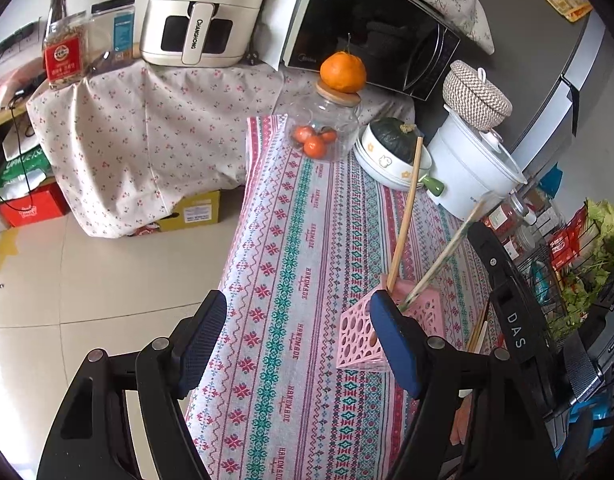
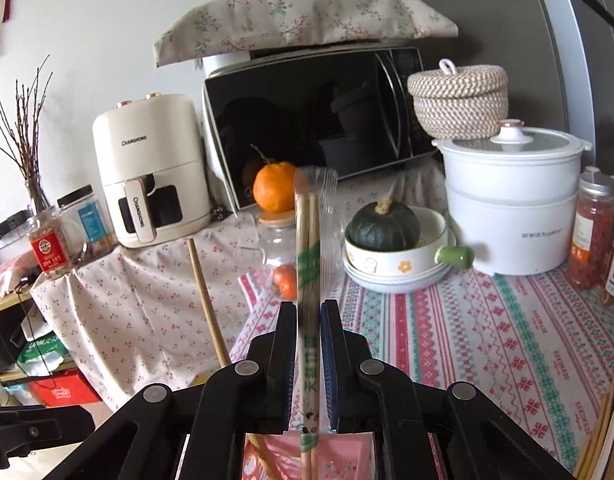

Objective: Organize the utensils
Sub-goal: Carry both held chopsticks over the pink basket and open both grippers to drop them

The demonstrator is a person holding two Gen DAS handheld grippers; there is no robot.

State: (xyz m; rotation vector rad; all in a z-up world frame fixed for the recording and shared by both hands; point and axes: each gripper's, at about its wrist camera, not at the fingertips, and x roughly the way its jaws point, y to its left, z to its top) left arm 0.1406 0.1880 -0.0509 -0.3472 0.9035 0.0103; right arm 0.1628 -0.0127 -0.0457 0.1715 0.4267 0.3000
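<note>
Left wrist view, from left to right: the left gripper hung over the near edge of the patterned pink-and-teal tablecloth with its jaws spread wide and nothing between the blue pads. Just beyond its right finger stood the pink perforated plastic utensil holder, upright on the cloth. A bare wooden chopstick leaned out of the holder toward the white bowl holding a dark green squash. Beside it, a pair of chopsticks in a clear printed wrapper angled out of the holder to the right. More loose wooden chopsticks lay on the cloth to the right of the holder. The black body of the right gripper appeared at the right edge. Right wrist view, from left to right: the bare wooden chopstick slanted up at left of centre. The right gripper had its jaws clenched on the wrapped chopstick pair, which stood nearly upright between the pads, its lower end reaching into the pink holder below the fingers. Behind stood a glass jar of small oranges with a large orange on its lid, and at far right a white lidded electric pot.
</note>
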